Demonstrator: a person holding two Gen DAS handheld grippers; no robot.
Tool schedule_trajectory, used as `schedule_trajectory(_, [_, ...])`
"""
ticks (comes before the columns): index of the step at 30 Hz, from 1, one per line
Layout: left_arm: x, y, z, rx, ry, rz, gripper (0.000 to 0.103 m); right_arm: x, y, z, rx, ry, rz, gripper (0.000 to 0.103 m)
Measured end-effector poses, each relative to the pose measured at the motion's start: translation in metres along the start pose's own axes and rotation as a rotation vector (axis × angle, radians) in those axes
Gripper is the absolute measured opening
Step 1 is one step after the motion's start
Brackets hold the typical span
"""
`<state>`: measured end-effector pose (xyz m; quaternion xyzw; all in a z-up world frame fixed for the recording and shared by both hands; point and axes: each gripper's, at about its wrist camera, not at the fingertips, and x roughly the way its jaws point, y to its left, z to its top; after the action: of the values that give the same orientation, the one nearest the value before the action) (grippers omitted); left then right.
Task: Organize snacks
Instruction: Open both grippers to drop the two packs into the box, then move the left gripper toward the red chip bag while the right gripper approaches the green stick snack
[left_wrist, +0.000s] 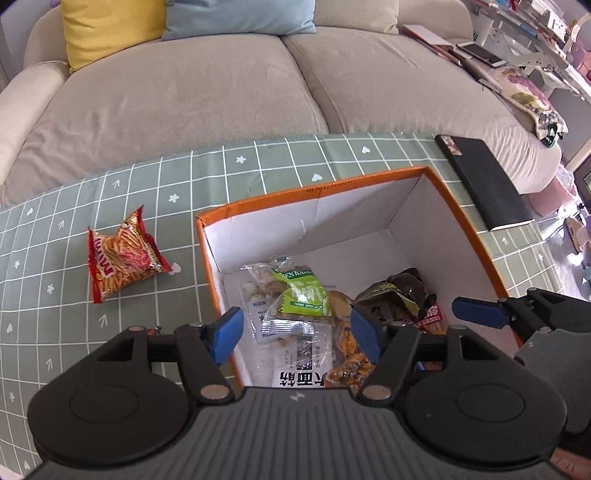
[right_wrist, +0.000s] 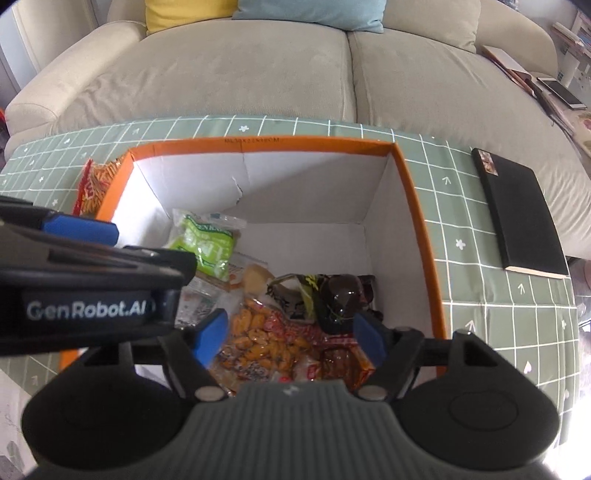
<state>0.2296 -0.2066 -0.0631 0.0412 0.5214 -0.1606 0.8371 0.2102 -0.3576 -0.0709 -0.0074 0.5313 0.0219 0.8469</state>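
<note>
An orange-rimmed cardboard box (left_wrist: 369, 173) (right_wrist: 421, 221) stands on the green checked tablecloth and holds several snack packets, among them a green bag (left_wrist: 301, 293) (right_wrist: 207, 245), a dark bag (left_wrist: 400, 295) (right_wrist: 332, 295) and an orange snack bag (right_wrist: 266, 343). A red bag of stick snacks (left_wrist: 123, 256) lies on the cloth left of the box; its edge shows in the right wrist view (right_wrist: 94, 181). My left gripper (left_wrist: 297, 330) is open and empty above the box's near left side. My right gripper (right_wrist: 291, 336) is open and empty above the box's near right part; it also shows in the left wrist view (left_wrist: 480, 312).
A black notebook (left_wrist: 484, 181) (right_wrist: 517, 218) lies on the cloth right of the box. A beige sofa (left_wrist: 192, 92) with yellow and blue cushions runs behind the table. A phone and papers (left_wrist: 480, 51) lie on its right end.
</note>
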Motion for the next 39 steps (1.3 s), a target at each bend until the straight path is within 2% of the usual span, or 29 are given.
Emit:
schedule_trajectory(2, [-0.012, 0.006, -0.001, -0.012, -0.01, -0.019, 0.08, -0.009, 0.003, 0.001, 0.014, 0.007, -0.007, 0.082])
schedule_trajectory(6, [-0.039, 0.017, -0.008, 0.001, -0.077, -0.013, 0.083, -0.031, 0.013, -0.003, 0.009, -0.012, -0.018, 0.089])
schedule_trajectory(9, [-0.059, 0.027, -0.015, 0.004, -0.13, -0.026, 0.083, -0.047, 0.022, -0.006, 0.012, -0.042, -0.042, 0.089])
schedule_trajectory(17, [-0.112, 0.06, -0.051, 0.051, -0.363, 0.079, 0.083, -0.09, 0.059, -0.031, 0.065, -0.269, -0.054, 0.093])
schedule_trajectory(20, [-0.127, 0.08, -0.069, 0.035, -0.451, 0.077, 0.085, -0.098, 0.08, -0.047, 0.072, -0.348, -0.049, 0.093])
schedule_trajectory(23, [-0.136, 0.1, -0.089, 0.013, -0.504, 0.081, 0.086, -0.104, 0.104, -0.064, 0.068, -0.421, -0.035, 0.093])
schedule_trajectory(29, [-0.136, 0.14, -0.128, -0.026, -0.518, 0.086, 0.086, -0.107, 0.149, -0.092, 0.03, -0.501, -0.014, 0.093])
schedule_trajectory(34, [-0.122, 0.171, -0.153, -0.096, -0.456, 0.104, 0.085, -0.104, 0.176, -0.11, 0.021, -0.53, -0.002, 0.093])
schedule_trajectory(37, [-0.113, 0.186, -0.162, -0.143, -0.424, 0.083, 0.083, -0.096, 0.187, -0.118, 0.01, -0.518, 0.0, 0.092])
schedule_trajectory(39, [-0.107, 0.19, -0.166, -0.144, -0.408, 0.074, 0.082, -0.091, 0.194, -0.121, -0.01, -0.515, -0.01, 0.085])
